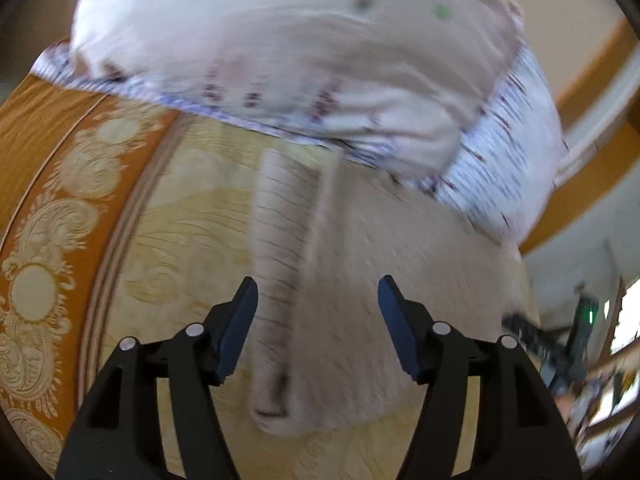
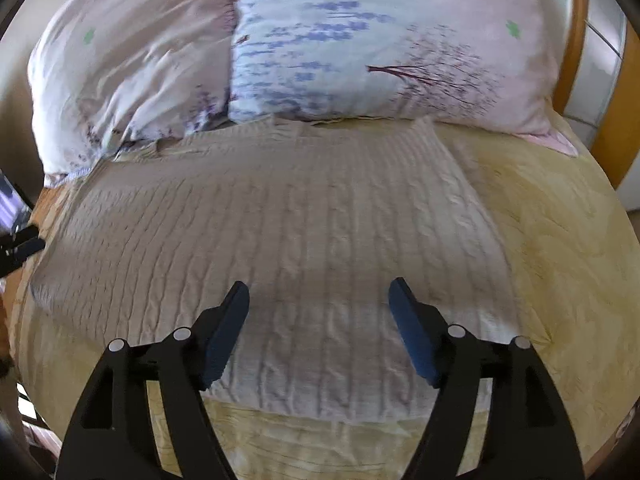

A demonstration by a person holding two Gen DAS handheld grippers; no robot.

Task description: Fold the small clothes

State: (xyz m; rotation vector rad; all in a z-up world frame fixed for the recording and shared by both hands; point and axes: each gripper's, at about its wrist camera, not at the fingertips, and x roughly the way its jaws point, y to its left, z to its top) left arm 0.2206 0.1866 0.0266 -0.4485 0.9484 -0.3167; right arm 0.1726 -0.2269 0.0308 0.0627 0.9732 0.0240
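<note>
A beige cable-knit sweater [image 2: 280, 232] lies flat on the yellow patterned bedspread [image 2: 560, 240]. In the left wrist view the sweater [image 1: 380, 280] is blurred, and one sleeve [image 1: 280, 272] runs down toward me between the fingers. My left gripper [image 1: 318, 312] is open and empty, just above the sleeve. My right gripper [image 2: 320, 316] is open and empty, hovering over the sweater's near hem. The other gripper [image 2: 18, 248] shows at the far left edge of the right wrist view.
Two pale floral pillows [image 2: 380, 48] lie at the head of the bed, touching the sweater's far edge; one [image 1: 280, 60] fills the top of the left wrist view. An orange ornamented border [image 1: 52, 208] runs along the bedspread's left side. A wooden bed frame [image 2: 576, 40] stands at the right.
</note>
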